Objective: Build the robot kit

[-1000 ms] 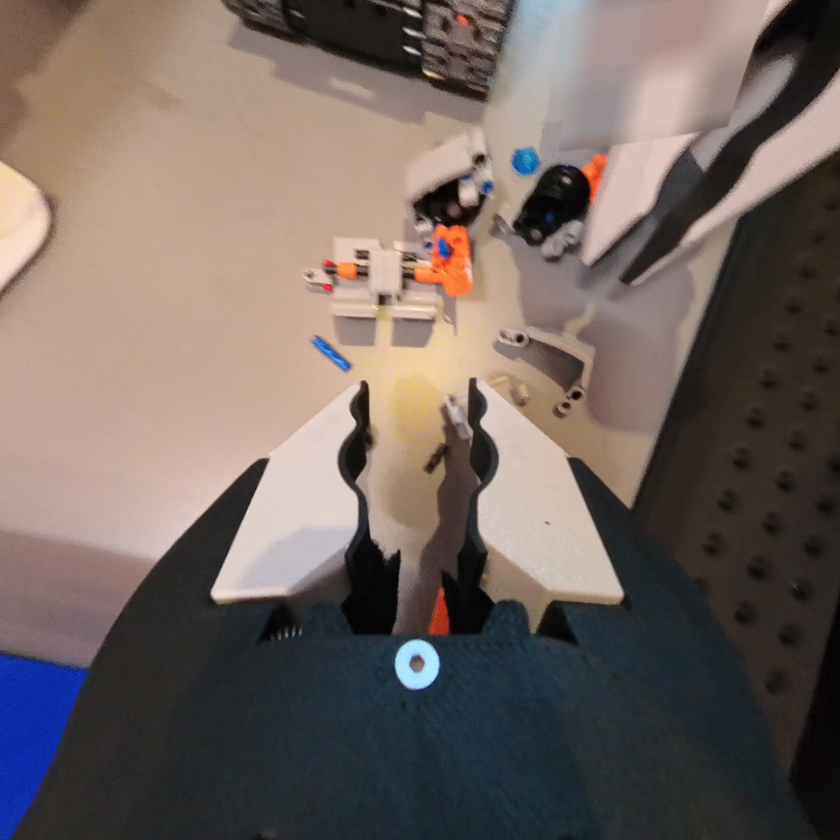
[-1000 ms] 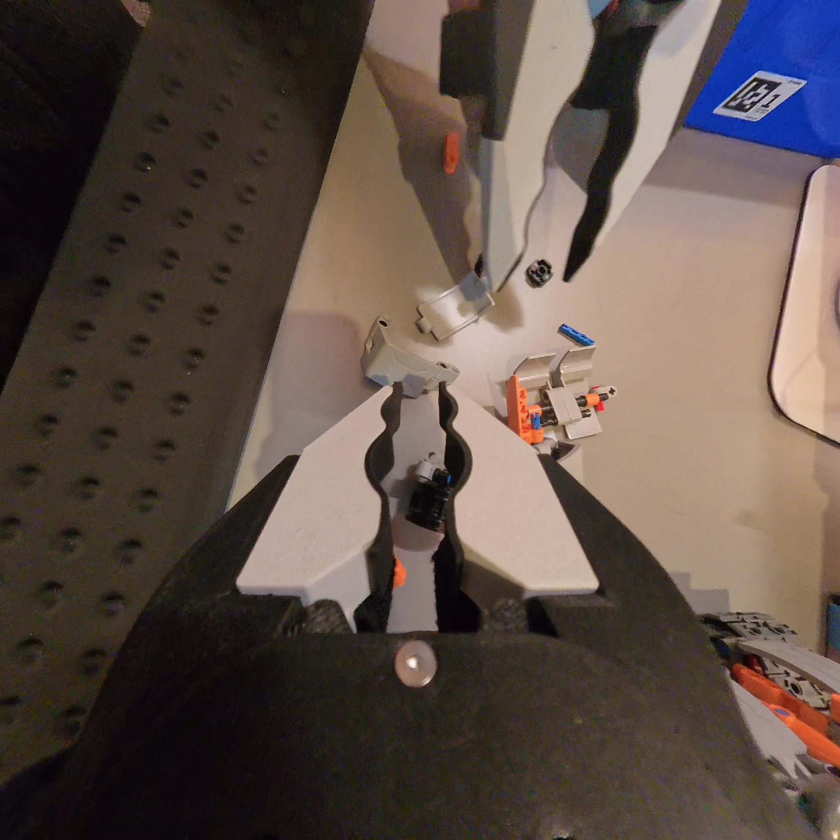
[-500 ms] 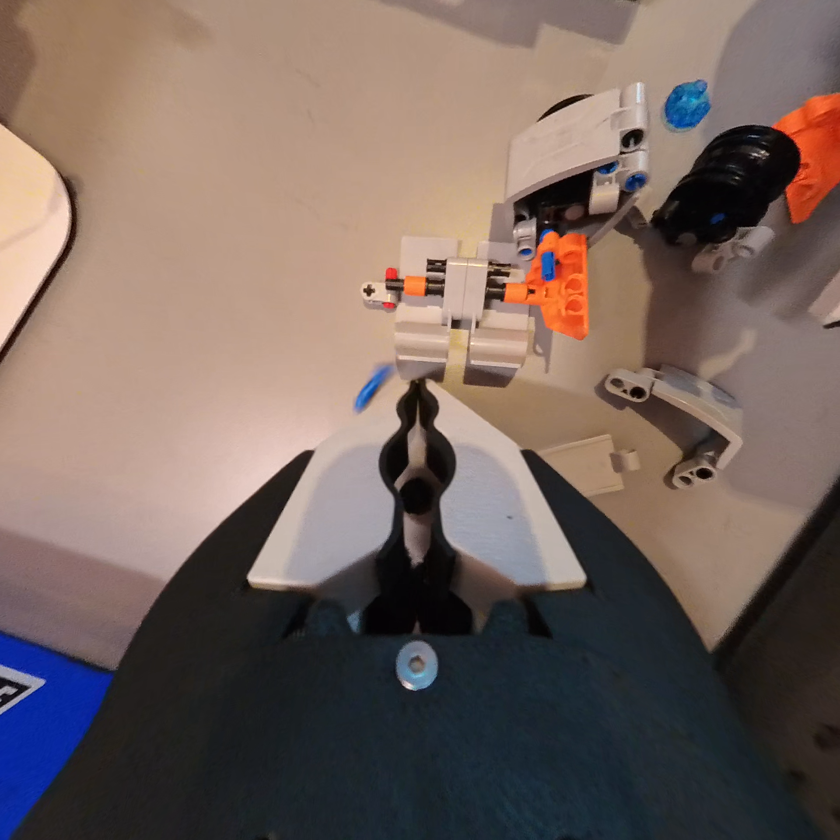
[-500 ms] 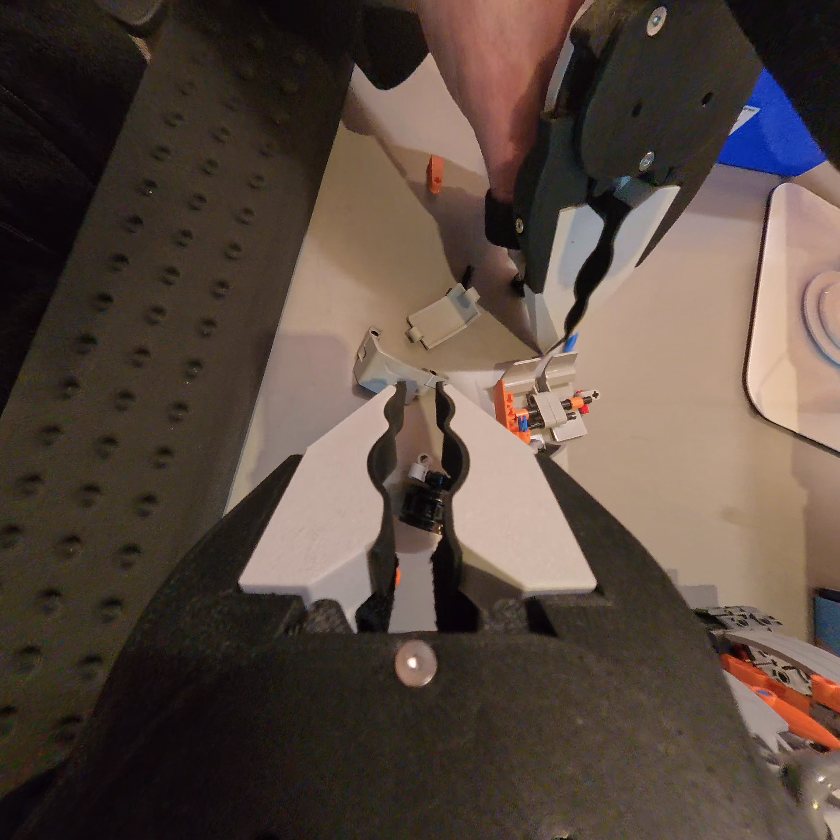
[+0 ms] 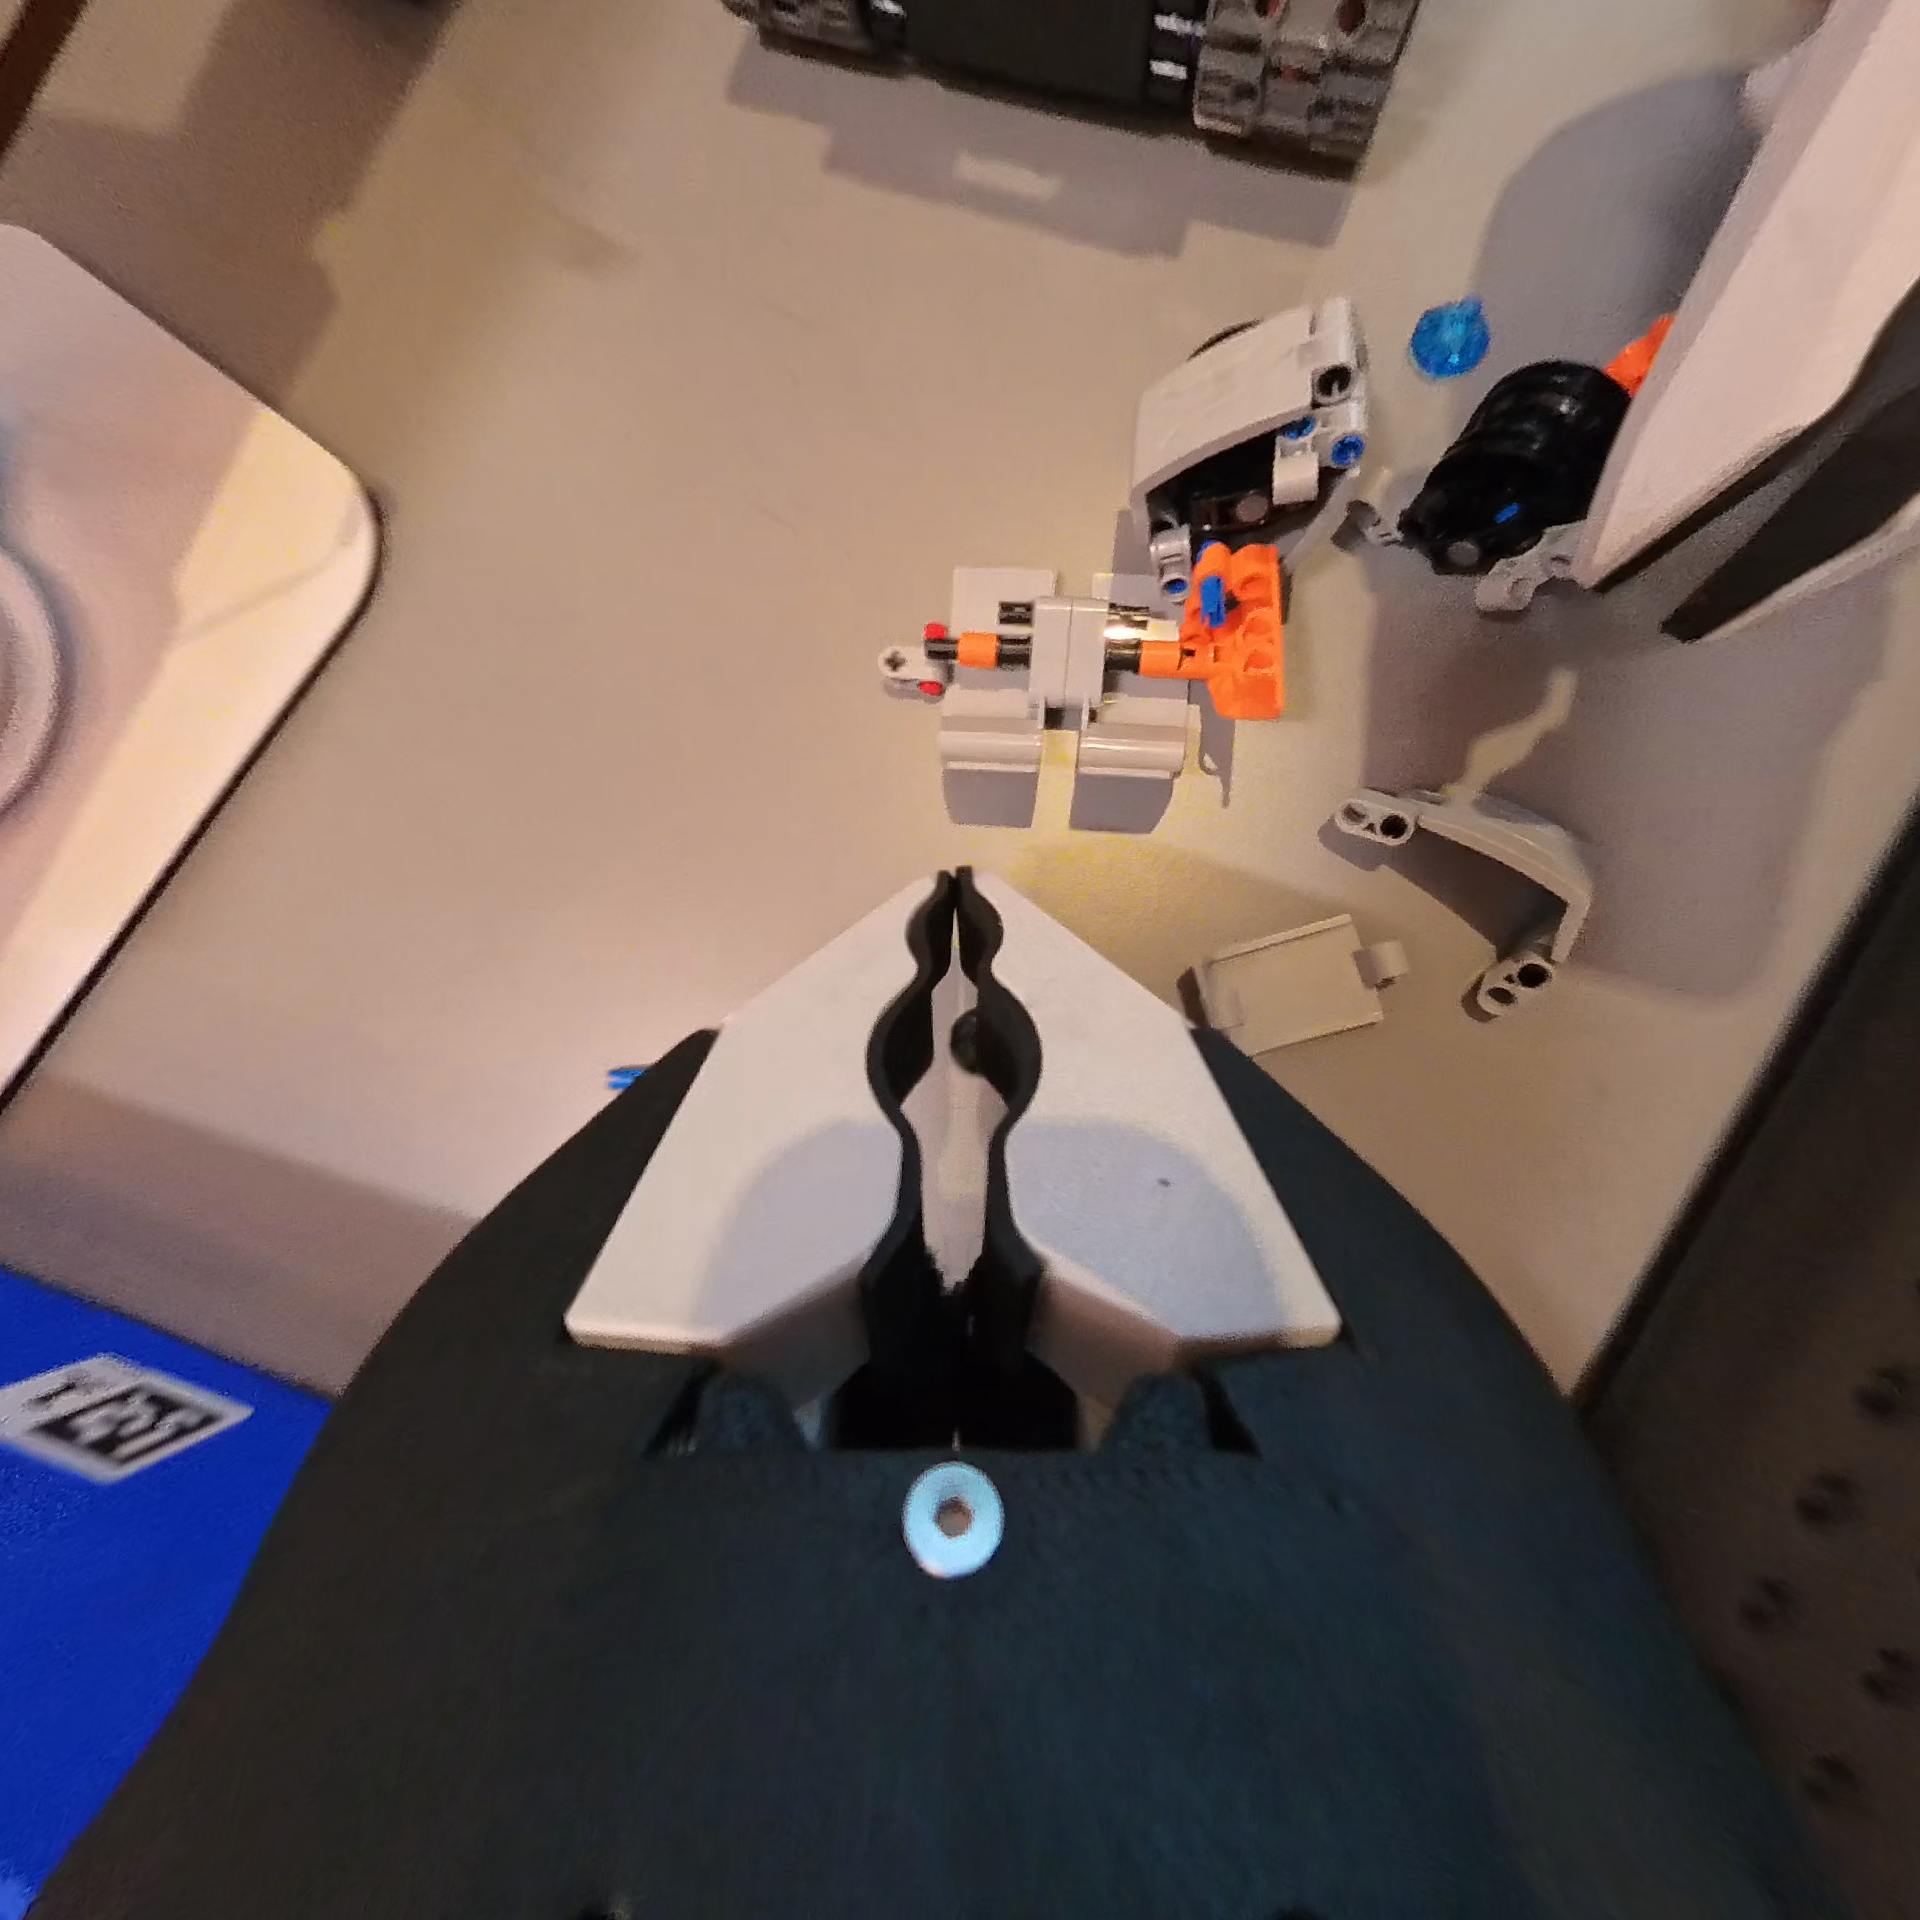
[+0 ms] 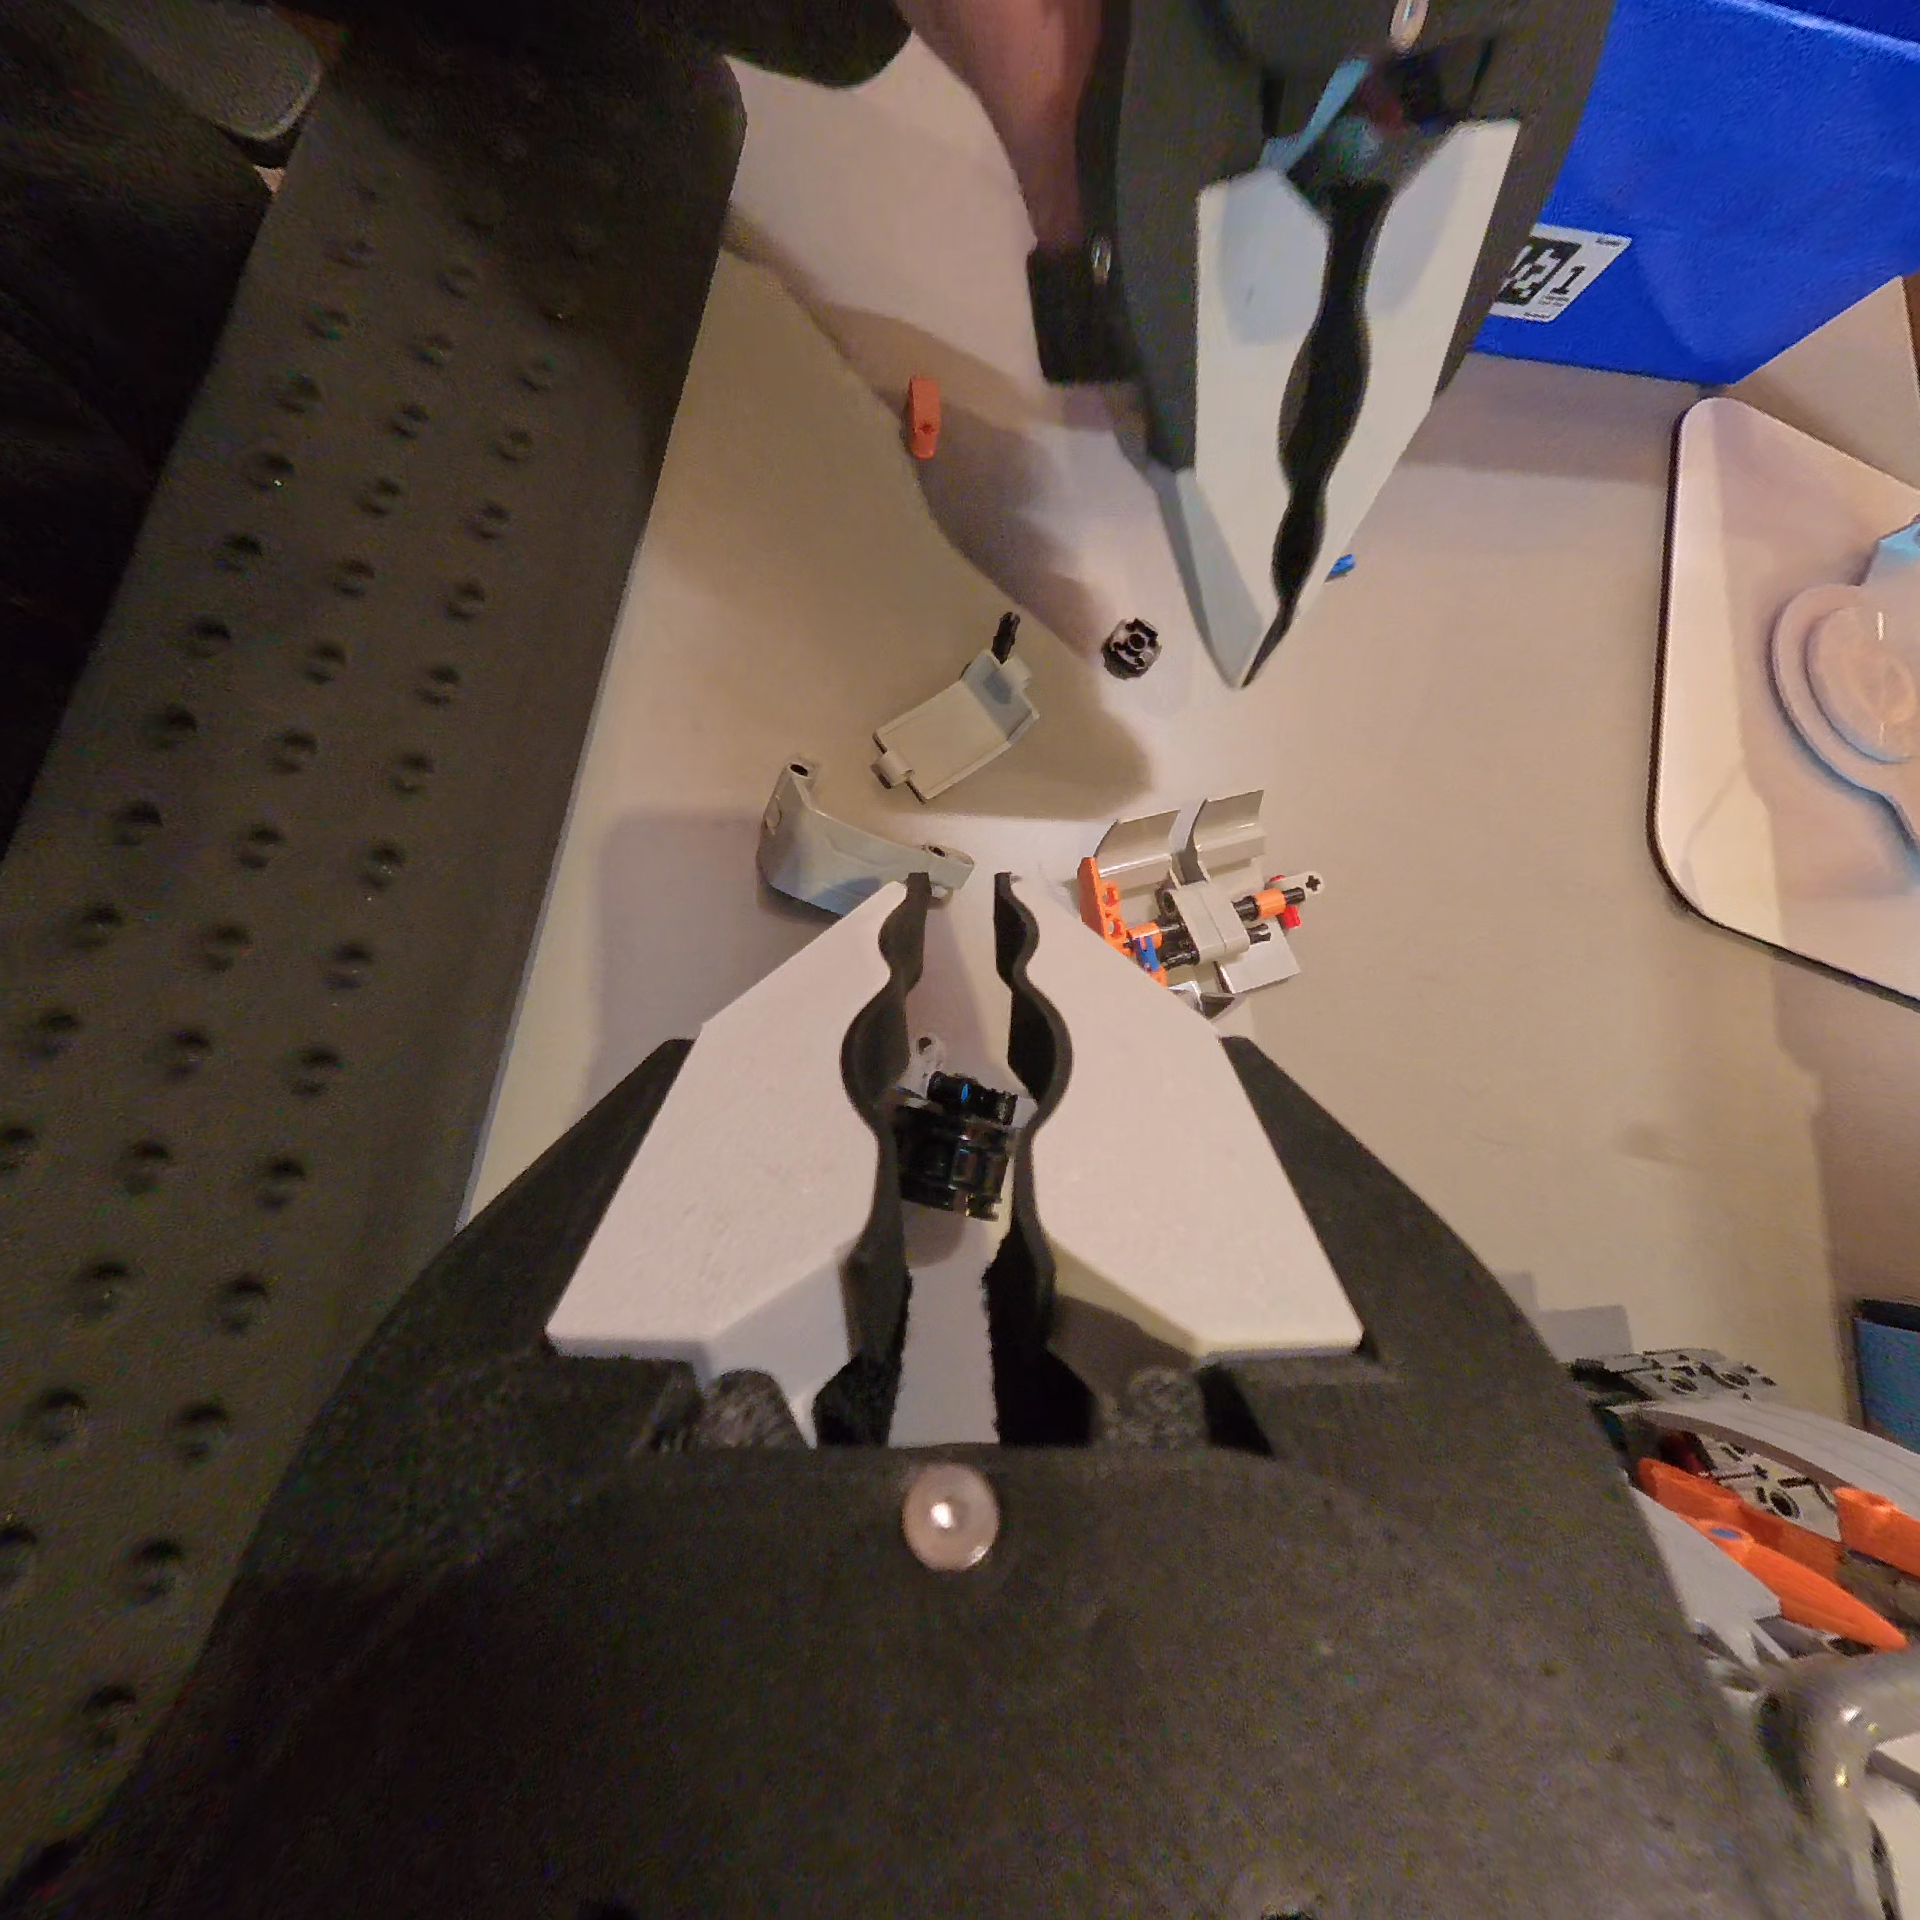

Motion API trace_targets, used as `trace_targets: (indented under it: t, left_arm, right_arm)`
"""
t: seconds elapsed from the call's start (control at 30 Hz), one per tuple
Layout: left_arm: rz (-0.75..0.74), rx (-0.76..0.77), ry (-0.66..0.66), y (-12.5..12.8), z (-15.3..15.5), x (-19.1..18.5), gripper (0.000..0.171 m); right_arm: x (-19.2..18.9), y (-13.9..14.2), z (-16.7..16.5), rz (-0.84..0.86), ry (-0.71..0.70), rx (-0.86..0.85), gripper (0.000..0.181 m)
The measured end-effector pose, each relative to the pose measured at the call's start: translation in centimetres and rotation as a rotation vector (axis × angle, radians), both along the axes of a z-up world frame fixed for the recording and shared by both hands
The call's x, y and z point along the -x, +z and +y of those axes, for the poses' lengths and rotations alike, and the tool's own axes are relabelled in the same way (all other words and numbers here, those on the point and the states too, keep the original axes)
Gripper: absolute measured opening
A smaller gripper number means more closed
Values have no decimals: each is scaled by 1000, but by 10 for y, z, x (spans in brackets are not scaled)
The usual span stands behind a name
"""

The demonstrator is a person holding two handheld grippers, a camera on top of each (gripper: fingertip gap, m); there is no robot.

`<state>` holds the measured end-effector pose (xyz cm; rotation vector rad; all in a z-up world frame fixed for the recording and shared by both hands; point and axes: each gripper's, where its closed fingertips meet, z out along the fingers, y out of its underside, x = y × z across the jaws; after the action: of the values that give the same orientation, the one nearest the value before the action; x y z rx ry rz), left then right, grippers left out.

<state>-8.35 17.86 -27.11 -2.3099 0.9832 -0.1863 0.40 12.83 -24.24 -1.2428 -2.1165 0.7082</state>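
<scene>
My left gripper (image 5: 956, 883) is shut with nothing visible between its tips, a short way in front of a grey and orange brick assembly (image 5: 1060, 665) on the beige table. It also shows in the right wrist view (image 6: 1262, 665), above a small black round stud (image 6: 1130, 649). A small blue pin (image 5: 623, 1075) peeks out beside it. My right gripper (image 6: 956, 883) has its jaws a little apart over a black wheel piece (image 6: 951, 1153), seen through the gap. In the left wrist view that wheel (image 5: 1507, 468) lies on the table beside one of the right gripper's fingers (image 5: 1766, 312).
A flat grey hinge plate (image 5: 1288, 982), a curved grey arch (image 5: 1496, 862), a grey panel with a wheel (image 5: 1236, 416), a blue stud (image 5: 1449, 338) and an orange piece (image 6: 922, 416) lie around. A white tray (image 5: 156, 623), a blue box (image 6: 1714, 156), a black perforated board (image 6: 312, 727) and a parts pile (image 6: 1766, 1507) border the area. Tip to tip, the grippers are about 11 cm apart. The small black round stud (image 6: 1130, 649) is closer to my left gripper, around 4 cm from its tips; the right tips are 12 cm off.
My left gripper shut, swept up close to the grey and orange assembly, then drew back and up. The blue pin shifted from its earlier spot. The right gripper stayed over the wheel.
</scene>
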Motion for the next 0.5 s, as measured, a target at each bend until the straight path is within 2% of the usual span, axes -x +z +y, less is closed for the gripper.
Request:
trace_targets:
  t: [0.1, 0.27, 0.5]
  left_arm:
    - [37, -37, 19, 18, 0, 17, 0]
    - [182, -66, 9, 44, 10, 46, 18]
    - [532, 116, -181, 12, 17, 68, 23]
  right_arm:
    - [1, 1, 1, 6, -5, 5, 11]
    - [1, 1, 0, 5, -3, 4, 11]
    - [0, 2, 0, 11, -1, -2, 11]
